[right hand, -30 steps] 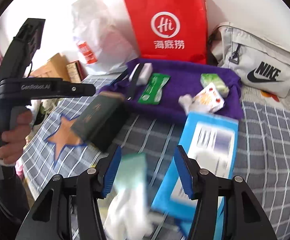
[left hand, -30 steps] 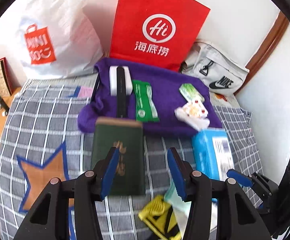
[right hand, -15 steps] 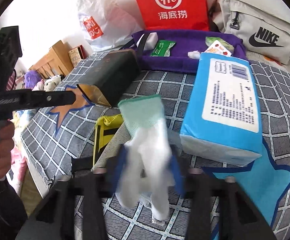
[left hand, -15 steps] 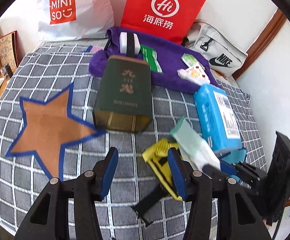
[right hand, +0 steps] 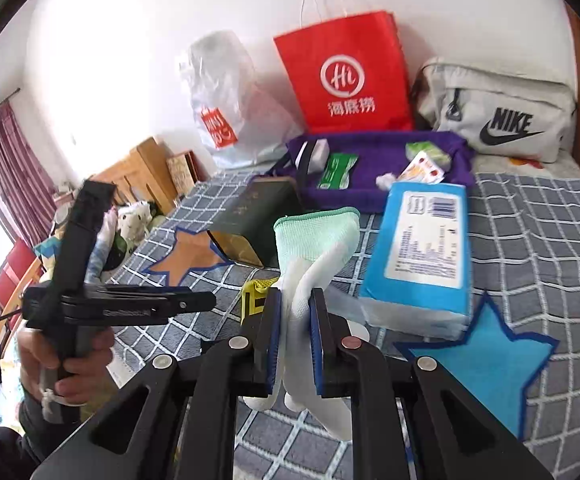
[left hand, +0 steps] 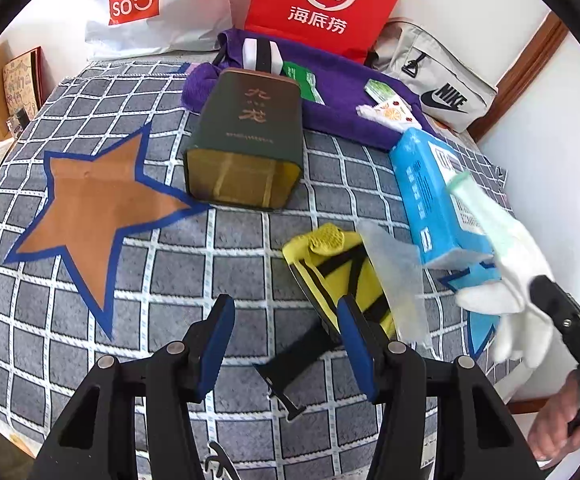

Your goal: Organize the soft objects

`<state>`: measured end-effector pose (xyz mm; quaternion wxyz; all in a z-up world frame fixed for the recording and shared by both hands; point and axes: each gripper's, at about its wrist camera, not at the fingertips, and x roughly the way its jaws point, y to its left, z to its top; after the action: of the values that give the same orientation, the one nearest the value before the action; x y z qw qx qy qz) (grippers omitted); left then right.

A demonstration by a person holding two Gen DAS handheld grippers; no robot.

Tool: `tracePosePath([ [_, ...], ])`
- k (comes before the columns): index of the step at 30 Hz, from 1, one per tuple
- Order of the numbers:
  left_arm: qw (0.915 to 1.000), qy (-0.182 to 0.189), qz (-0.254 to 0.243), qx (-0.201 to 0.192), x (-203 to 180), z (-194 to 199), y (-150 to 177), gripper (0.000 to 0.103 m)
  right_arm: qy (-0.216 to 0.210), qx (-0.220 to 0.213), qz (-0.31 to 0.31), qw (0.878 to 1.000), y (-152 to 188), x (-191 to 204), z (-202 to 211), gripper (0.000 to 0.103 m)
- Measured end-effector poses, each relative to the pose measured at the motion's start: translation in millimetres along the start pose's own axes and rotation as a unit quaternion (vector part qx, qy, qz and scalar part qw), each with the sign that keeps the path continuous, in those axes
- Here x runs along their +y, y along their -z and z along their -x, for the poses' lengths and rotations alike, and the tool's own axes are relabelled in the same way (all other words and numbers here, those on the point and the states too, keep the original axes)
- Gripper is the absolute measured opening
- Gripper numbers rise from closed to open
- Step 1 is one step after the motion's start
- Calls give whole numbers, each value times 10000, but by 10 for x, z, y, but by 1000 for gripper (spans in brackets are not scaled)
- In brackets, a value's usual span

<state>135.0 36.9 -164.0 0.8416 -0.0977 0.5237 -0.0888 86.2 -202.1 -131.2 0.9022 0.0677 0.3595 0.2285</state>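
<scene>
My right gripper (right hand: 294,304) is shut on a white glove with a mint-green cuff (right hand: 314,240) and holds it above the bed; the glove also shows in the left wrist view (left hand: 506,264) at the right. My left gripper (left hand: 285,332) is open and empty, low over the checked blanket, with a yellow and black strap item (left hand: 338,268) just beyond its right finger. A blue tissue pack (right hand: 426,248) lies to the right. A purple cloth (right hand: 386,176) at the back holds small packets.
A dark green box (left hand: 249,136) lies on its side mid-bed beside an orange star patch (left hand: 89,204). A red paper bag (left hand: 322,0), a white Miniso bag (left hand: 145,0) and a grey Nike bag (right hand: 502,112) stand against the wall. A clear plastic sheet (left hand: 398,272) lies by the strap item.
My right gripper has closed on the glove and lifted it off the blanket. My left gripper has pulled back and risen, staying open.
</scene>
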Motion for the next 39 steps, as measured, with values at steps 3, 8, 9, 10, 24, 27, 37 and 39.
tracePosePath([
  [3,10000,-4,19,-23,-11,14,50,51,100,29,46,9999,101,-34,141,14],
  [8,9998,-189,-65,-36,-15,-18,152,51,335,270,127,9990,370,-135,227,14],
  [9,9997,-228,-73,-9,-13,-44,180,51,435,346,100,9984,437,-175,211,14],
  [10,9997,-242,-82,4,-10,-59,191,51,503,407,50,9979,481,-214,188,14],
  [24,9924,-228,-1210,-32,-226,-362,315,51,844,758,-230,9933,706,-560,-108,44],
  [27,9881,-210,-1525,16,-260,-352,383,51,841,738,-258,9934,691,-578,-157,48],
  [37,9750,-499,-2166,-55,-426,-355,541,42,786,784,-252,9935,568,-527,-528,70],
  [39,9726,-470,-2271,-146,-466,-354,555,24,815,788,-296,9931,568,-527,-597,69],
])
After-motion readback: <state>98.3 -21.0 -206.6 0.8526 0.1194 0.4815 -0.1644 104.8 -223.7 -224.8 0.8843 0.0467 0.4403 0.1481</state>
